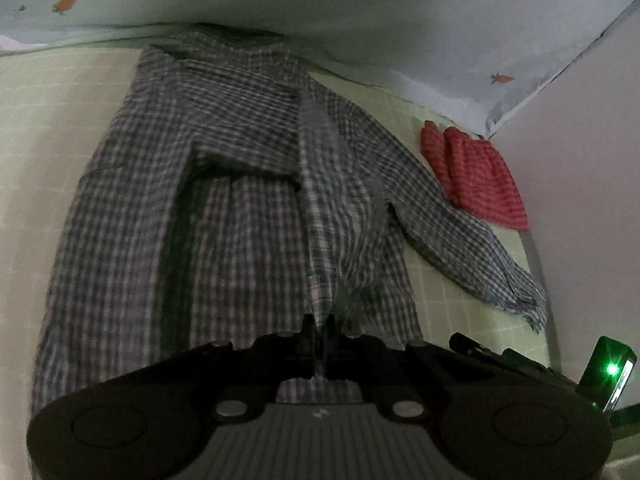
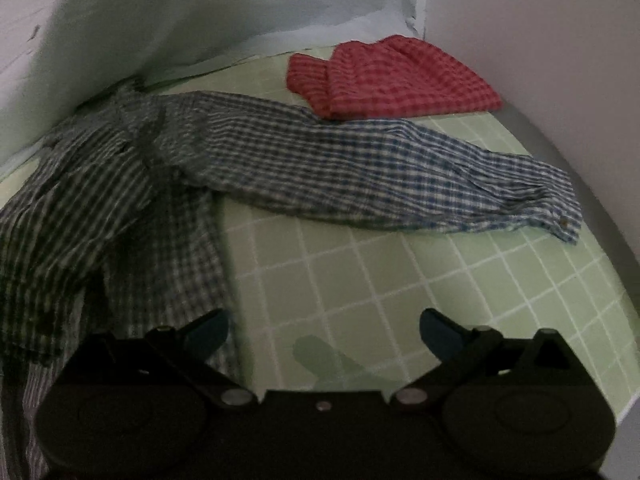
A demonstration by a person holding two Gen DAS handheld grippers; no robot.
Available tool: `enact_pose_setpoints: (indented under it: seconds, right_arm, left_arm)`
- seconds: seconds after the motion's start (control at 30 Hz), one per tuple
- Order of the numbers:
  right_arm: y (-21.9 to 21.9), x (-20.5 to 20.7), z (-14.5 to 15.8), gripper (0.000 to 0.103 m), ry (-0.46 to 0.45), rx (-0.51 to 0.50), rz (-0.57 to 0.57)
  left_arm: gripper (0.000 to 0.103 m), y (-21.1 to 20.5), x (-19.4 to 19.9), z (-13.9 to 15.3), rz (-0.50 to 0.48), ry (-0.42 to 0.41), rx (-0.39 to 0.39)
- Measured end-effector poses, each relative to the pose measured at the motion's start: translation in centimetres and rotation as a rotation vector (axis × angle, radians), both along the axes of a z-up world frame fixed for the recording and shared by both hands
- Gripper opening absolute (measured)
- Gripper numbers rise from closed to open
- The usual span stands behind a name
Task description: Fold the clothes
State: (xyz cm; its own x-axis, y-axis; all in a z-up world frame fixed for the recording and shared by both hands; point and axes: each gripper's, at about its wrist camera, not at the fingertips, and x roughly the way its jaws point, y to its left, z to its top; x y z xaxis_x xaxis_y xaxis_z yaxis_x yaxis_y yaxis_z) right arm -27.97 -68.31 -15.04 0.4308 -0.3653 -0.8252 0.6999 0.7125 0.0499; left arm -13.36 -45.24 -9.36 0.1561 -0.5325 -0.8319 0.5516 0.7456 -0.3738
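Note:
A blue-and-white checked shirt [image 1: 224, 184] lies spread on a green gridded sheet [image 1: 36, 128], one sleeve stretched to the right. My left gripper [image 1: 319, 330] is shut on the shirt's near hem at the front placket. In the right wrist view the shirt's body [image 2: 100, 200] lies at the left and its sleeve [image 2: 380, 168] runs right, ending in a cuff. My right gripper [image 2: 324, 326] is open and empty, low over the bare sheet [image 2: 400, 280] just right of the shirt's side edge.
A folded red checked garment [image 1: 476, 176] lies at the back right by the wall, also in the right wrist view [image 2: 388, 78]. A pale carrot-print cover [image 1: 360, 20] borders the back. A white wall [image 2: 560, 40] and grey edge close the right side.

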Motion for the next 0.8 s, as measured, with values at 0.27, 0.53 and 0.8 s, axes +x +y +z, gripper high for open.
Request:
enact_pose_setpoints:
  seconds: [0.27, 0.53, 0.8]
  right_arm:
    - [4.1, -1.0, 0.3, 0.103, 0.011, -0.001, 0.033]
    - [8.8, -1.4, 0.3, 0.103, 0.052, -0.014, 0.08]
    - [13.0, -1.0, -0.7, 0.103, 0.125, -0.015, 0.13]
  left_arm:
    - [0.003, 5.0, -2.3, 0.7, 0.015, 0.024, -0.032]
    - [0.003, 10.7, -3.1, 0.7, 0.056, 0.102, -0.088]
    - [0.003, 16.1, -2.1, -1.0, 0.121, 0.187, -0.085]
